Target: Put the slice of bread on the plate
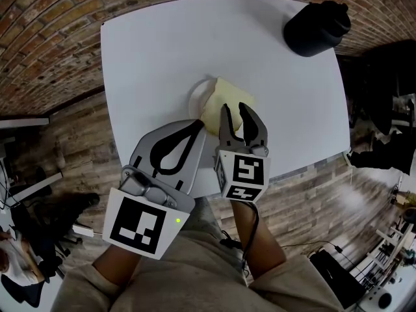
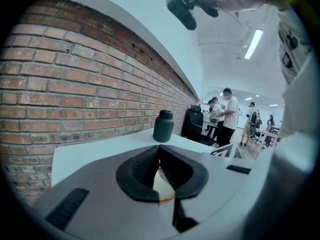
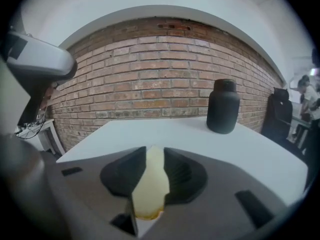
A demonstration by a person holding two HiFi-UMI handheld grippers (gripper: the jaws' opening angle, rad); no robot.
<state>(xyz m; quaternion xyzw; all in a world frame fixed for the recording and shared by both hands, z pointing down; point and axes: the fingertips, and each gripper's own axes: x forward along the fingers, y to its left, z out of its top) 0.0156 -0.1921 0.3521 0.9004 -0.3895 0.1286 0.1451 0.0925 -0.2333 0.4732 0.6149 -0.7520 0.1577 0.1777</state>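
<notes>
Right gripper fingers pinch bread slice edge-on: pale yellow, thin brown crust, partly covering white plate. Left gripper fingers pressed together, empty.

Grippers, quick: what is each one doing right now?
Left gripper: closed, holding nothing.
Right gripper: closed on the slice of bread.
</notes>
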